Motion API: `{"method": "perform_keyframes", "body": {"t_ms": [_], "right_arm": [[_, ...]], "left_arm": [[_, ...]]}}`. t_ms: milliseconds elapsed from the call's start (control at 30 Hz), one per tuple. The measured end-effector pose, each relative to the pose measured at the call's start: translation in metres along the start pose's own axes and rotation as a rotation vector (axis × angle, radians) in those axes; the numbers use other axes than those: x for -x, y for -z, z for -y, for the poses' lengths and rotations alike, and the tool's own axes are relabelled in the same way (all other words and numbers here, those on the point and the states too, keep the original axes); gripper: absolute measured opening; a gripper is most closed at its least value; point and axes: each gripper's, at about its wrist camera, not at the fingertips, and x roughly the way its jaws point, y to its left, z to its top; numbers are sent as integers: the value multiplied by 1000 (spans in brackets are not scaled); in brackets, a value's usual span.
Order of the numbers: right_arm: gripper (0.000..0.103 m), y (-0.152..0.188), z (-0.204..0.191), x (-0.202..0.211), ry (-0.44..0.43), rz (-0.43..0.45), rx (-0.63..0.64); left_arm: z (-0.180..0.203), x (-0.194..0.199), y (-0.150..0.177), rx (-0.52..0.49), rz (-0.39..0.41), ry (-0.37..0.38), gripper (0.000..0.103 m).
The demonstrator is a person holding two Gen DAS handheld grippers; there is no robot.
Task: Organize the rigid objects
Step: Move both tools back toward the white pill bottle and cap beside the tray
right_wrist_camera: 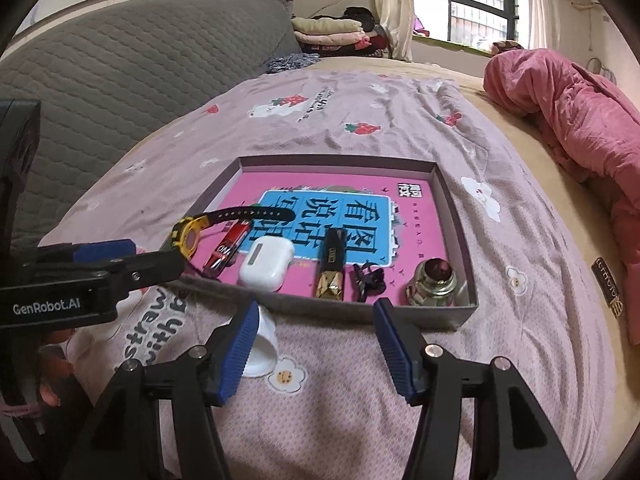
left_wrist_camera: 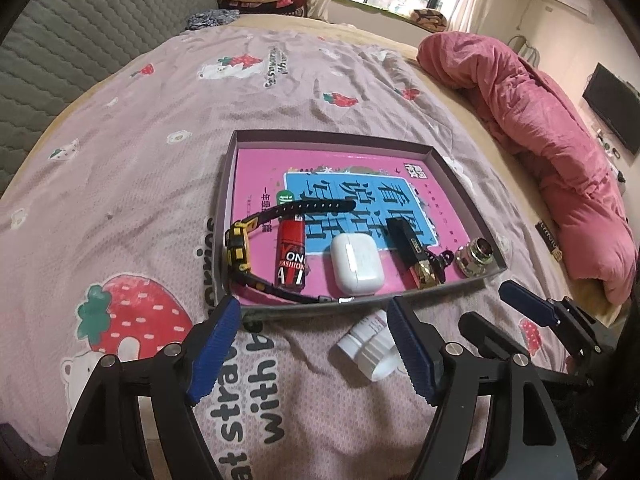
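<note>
A shallow grey tray on the bed holds a pink book with a yellow-black watch, a red lighter, a white earbud case, a black-gold lighter, a black clip and a metal fitting. A white bottle lies on its side on the sheet in front of the tray. My left gripper is open, with the bottle beside its right pad, untouched. My right gripper is open and empty, and its left finger hides part of the bottle.
A rumpled pink quilt is piled along the bed's right side. The grey padded headboard rises at the left. Folded clothes are stacked by the window. The two grippers are side by side, close together, just short of the tray's near wall.
</note>
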Motion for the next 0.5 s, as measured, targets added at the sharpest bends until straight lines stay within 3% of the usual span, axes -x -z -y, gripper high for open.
{"method": "perform_keyframes", "body": {"t_ms": [500], "right_arm": [[67, 30, -33, -5, -44, -34, 127]], "left_arm": [[-4, -1, 24, 1, -57, -11, 77]]}}
